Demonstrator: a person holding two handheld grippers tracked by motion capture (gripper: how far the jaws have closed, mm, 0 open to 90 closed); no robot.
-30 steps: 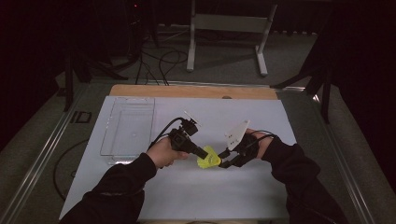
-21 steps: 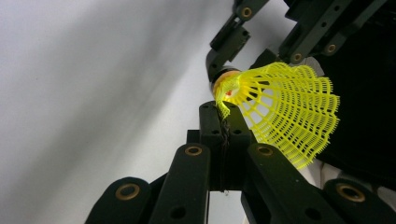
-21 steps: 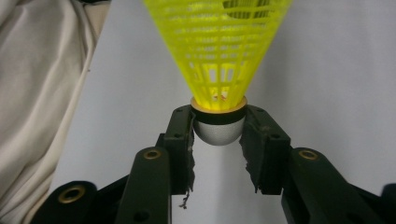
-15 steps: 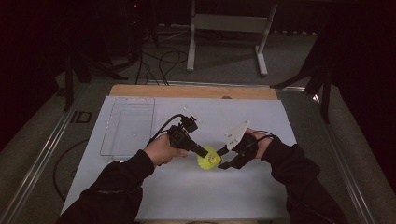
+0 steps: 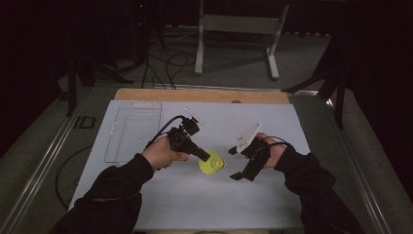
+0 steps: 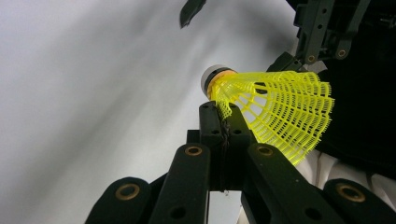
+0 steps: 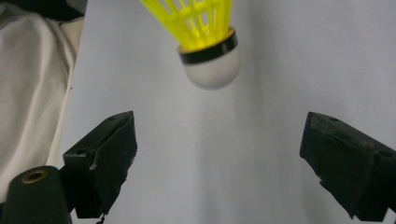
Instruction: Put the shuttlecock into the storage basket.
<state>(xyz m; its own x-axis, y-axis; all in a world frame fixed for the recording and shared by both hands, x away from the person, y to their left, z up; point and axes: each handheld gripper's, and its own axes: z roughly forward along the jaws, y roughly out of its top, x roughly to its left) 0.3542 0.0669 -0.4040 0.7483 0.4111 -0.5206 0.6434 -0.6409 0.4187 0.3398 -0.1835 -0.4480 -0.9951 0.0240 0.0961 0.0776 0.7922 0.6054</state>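
STEP: handover of shuttlecock in mid-air over the table | LEFT: left gripper pinches the skirt edge | RIGHT: right gripper spread wide, facing the cork | NEXT: likely advance right gripper around the cork, close, then release left.

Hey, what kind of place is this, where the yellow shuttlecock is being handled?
Likely a lab or recording studio: a white-covered table in a dark room, cables on the floor, and a metal stand behind.
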